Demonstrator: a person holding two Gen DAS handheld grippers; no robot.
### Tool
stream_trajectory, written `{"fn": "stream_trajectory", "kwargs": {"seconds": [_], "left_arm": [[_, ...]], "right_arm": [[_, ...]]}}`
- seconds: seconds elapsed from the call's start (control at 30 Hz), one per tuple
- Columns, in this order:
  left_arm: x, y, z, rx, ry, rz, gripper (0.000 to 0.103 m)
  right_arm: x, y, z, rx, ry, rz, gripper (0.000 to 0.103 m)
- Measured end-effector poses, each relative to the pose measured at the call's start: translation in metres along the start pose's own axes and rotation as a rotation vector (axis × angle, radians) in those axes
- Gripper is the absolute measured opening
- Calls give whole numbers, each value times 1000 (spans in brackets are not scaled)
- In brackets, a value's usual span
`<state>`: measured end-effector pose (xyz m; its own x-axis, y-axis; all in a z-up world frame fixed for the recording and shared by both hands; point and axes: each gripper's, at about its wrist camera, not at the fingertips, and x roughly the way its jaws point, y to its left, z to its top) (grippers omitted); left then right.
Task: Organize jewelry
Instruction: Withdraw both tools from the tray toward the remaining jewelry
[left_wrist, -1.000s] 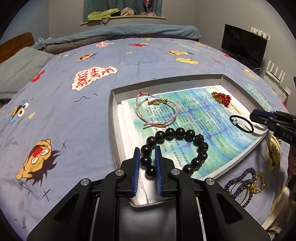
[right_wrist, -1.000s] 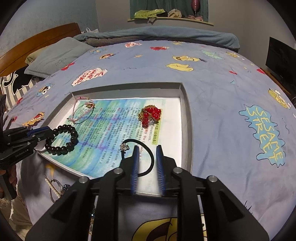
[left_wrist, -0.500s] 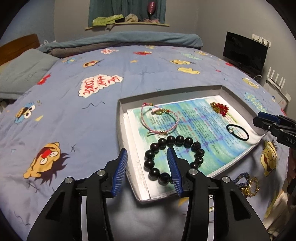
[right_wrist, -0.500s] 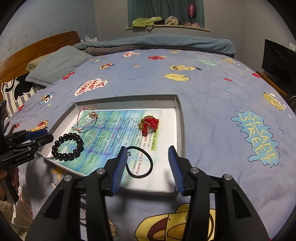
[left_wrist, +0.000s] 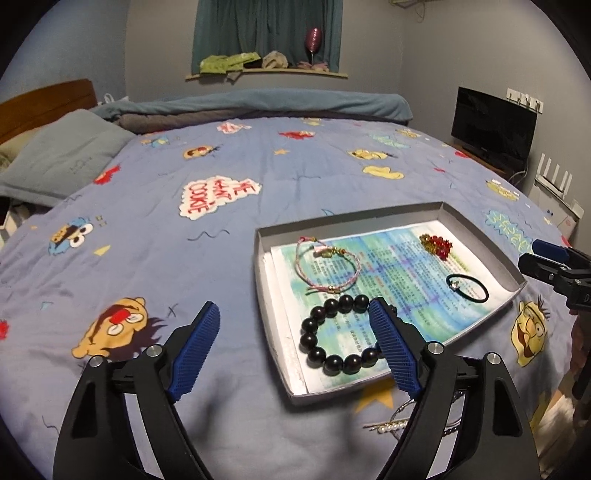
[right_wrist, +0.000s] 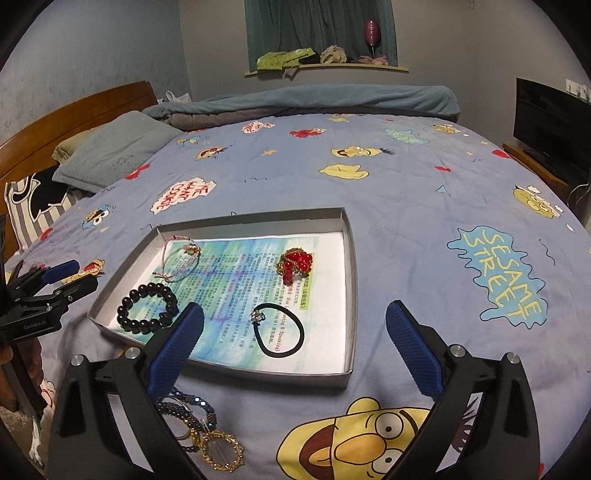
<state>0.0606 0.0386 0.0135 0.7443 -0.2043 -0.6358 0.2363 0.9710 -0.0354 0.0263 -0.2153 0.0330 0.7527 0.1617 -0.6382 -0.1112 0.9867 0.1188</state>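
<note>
A shallow grey tray (left_wrist: 476, 230) (right_wrist: 349, 251) lined with a printed sheet lies on the bed. In it lie a black bead bracelet (left_wrist: 325, 360) (right_wrist: 147, 308), a pink cord bracelet (left_wrist: 327, 266) (right_wrist: 181, 258), a red bead cluster (left_wrist: 436, 245) (right_wrist: 295, 262) and a black hair tie (left_wrist: 467, 288) (right_wrist: 279, 330). My left gripper (left_wrist: 295, 350) is open and empty, above the tray's near left corner. My right gripper (right_wrist: 295, 350) is open and empty, above the tray's near edge. Loose jewelry lies outside the tray: blue bead bangles (right_wrist: 188, 410), a gold ring piece (right_wrist: 221, 450) and a pearl pin (left_wrist: 388, 426).
The bed has a blue cartoon-print cover (left_wrist: 221, 192). Pillows (right_wrist: 110, 151) and a wooden headboard (right_wrist: 74, 114) are at the left. A folded blanket (left_wrist: 258, 105) lies at the far edge. A TV (left_wrist: 493, 127) stands at the right.
Both grippers opened, let go of the black bead bracelet and the hair tie in the tray, and pulled back and up from it.
</note>
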Motion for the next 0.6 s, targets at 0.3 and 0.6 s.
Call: {"fn": "stream_trajectory", "kwargs": {"seconds": [0.3, 0.6], "left_arm": [[-8, 2, -5, -1, 2, 11, 84], [-28, 5, -18, -3, 3, -8, 84]], "right_arm": [[-10, 2, 0, 1, -9, -11, 97], [-22, 1, -9, -6, -6, -21, 97]]}}
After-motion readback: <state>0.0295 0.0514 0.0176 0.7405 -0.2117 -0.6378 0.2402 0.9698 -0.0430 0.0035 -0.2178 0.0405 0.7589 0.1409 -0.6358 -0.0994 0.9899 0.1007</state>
